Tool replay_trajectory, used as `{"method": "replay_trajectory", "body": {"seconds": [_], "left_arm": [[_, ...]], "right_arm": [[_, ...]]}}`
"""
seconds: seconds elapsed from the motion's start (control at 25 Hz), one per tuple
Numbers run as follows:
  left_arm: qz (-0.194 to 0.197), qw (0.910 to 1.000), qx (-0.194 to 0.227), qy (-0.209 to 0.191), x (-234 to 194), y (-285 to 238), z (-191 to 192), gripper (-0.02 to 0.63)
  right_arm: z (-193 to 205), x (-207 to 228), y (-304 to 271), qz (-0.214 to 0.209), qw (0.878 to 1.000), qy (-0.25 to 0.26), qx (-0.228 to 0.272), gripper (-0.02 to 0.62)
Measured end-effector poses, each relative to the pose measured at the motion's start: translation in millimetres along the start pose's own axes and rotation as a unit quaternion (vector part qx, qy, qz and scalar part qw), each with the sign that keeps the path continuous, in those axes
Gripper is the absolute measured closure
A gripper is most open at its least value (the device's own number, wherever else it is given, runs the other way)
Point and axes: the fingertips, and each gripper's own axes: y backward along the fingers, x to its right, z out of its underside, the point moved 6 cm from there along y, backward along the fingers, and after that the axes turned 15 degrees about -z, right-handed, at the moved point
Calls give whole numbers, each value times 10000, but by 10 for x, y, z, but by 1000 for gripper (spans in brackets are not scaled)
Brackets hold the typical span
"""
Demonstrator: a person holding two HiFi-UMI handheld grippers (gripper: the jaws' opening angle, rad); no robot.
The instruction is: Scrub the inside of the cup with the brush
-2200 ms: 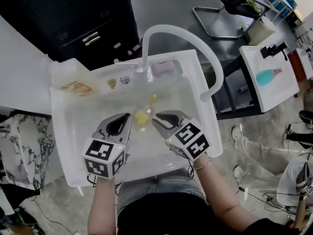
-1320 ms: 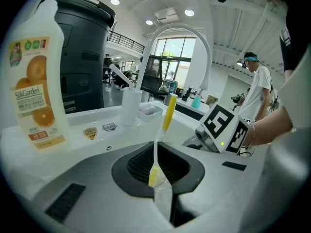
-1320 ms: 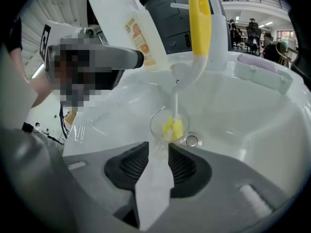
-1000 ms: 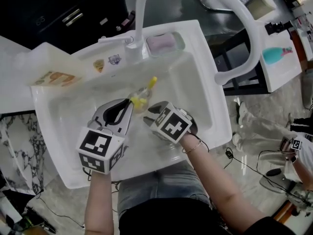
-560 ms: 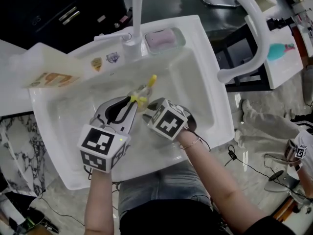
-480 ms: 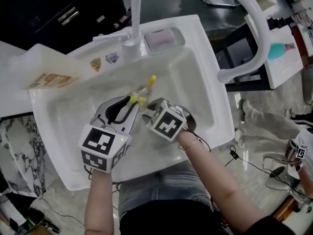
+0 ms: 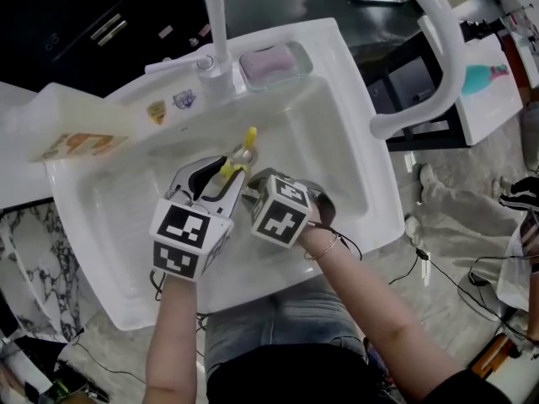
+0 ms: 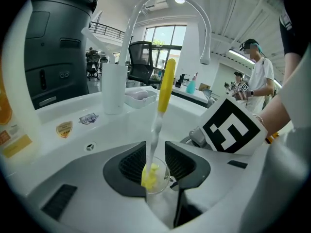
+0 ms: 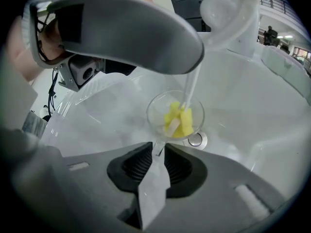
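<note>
The cup (image 9: 158, 111), clear glass, sits low in the sink (image 7: 337, 141), close to the drain (image 9: 195, 140) in the right gripper view; whether its base rests on the sink floor cannot be told. The brush (image 8: 166, 86) stands in it with the yellow sponge (image 9: 181, 121) down inside the glass, and its pale stem with a yellow end rises out of the mouth. The right gripper (image 9: 156, 148) has just been closing, and its jaws are now drawn in on a thin clear strip that runs from the cup's rim back between the pads, so it pinches the cup there. The left gripper (image 8: 155, 147) has just been opening. Its jaws stand apart with the brush stem rising between them close to the left pad, neither pad pressing it, and the cup's rim shows low in the gap. In the head view the two grippers lie side by side over the near half of the sink, their marker cubes toward the person. A white faucet (image 7: 442, 49) arches over the sink from its back rim, beside a dish with pink soap (image 7: 269, 64). A pale carton (image 7: 67, 133) stands on the counter left of the sink.
</note>
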Motion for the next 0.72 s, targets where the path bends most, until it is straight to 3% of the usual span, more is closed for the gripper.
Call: {"method": "replay_trajectory", "body": {"seconds": [0.4, 0.6, 0.72], "left_arm": [[18, 10000, 25, -73, -70, -143, -114, 489], [8, 9998, 23, -176, -76, -178, -137, 549], [-31, 9998, 30, -207, -108, -160, -135, 552]], "right_arm": [[16, 44, 19, 96, 9997, 212, -96, 529], [15, 53, 41, 57, 9997, 210, -79, 537], [25, 63, 47, 17, 9998, 180, -35, 538]]}}
